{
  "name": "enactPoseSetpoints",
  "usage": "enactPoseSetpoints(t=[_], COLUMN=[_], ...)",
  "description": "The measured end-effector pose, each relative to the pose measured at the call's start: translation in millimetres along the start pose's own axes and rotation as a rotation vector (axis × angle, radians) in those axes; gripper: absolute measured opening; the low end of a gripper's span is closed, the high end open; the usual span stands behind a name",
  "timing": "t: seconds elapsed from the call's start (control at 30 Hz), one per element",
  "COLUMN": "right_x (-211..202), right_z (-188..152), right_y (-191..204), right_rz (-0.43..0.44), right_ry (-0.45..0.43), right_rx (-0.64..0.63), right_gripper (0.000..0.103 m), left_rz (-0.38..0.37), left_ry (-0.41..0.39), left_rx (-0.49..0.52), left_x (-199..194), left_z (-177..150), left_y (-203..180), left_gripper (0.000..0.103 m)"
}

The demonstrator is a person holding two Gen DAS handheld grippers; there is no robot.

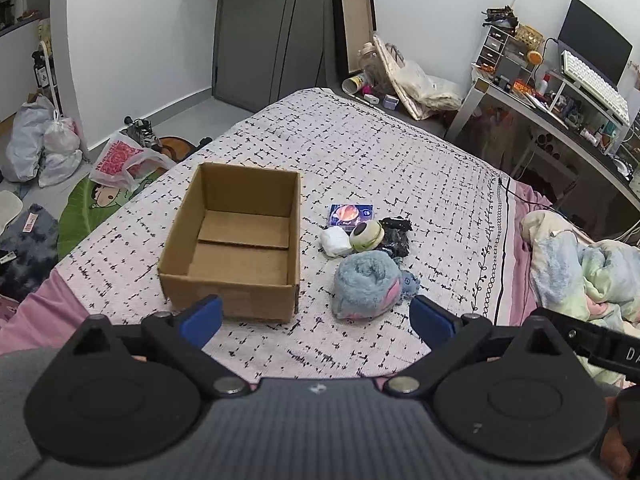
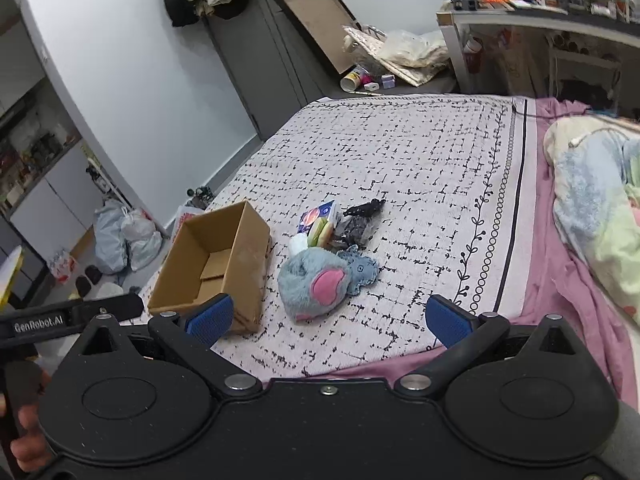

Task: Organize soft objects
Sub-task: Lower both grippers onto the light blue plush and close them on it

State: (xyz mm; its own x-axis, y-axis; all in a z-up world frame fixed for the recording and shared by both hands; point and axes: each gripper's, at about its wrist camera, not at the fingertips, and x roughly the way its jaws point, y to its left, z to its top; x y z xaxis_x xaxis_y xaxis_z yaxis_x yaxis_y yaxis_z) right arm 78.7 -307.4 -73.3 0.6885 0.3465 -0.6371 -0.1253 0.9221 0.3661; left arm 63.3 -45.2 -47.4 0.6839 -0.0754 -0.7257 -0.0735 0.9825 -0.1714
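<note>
Both grippers' blue fingers (image 1: 200,316) are spread, empty. The fluffy grey-blue plush toy with pink patches (image 2: 316,284) lies ahead between the right fingers (image 2: 448,324), beside the empty brown cardboard box (image 1: 236,240); a shallow pinch could slip off its fur.

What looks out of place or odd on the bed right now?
Nothing is spilled or damaged. The box sits upright and empty while the plush and smaller items lie in a loose heap beside it, none packed yet.
</note>
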Motion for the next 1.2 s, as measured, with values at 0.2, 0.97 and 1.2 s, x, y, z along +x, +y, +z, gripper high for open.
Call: enactPoseSetpoints(t=[0.2, 0.97, 1.2], right_x=[15, 121, 155], right_z=[8, 27, 19], right_y=[-28, -47, -43], right_rz=[0.027, 0.053, 0.102], right_ry=[-0.006, 0.148, 0.148], right_rx=[0.128, 0.325, 0.368], right_gripper=[0.103, 0.079, 0.075], left_rz=[-0.008, -0.043, -0.058], left_ry=[-0.001, 0.147, 0.18], left_rx=[-0.014, -0.068, -0.078], left_x=[17, 123, 150], left_z=[8, 20, 22], left_y=[-9, -19, -19], left_gripper=[0.097, 0.054, 0.052])
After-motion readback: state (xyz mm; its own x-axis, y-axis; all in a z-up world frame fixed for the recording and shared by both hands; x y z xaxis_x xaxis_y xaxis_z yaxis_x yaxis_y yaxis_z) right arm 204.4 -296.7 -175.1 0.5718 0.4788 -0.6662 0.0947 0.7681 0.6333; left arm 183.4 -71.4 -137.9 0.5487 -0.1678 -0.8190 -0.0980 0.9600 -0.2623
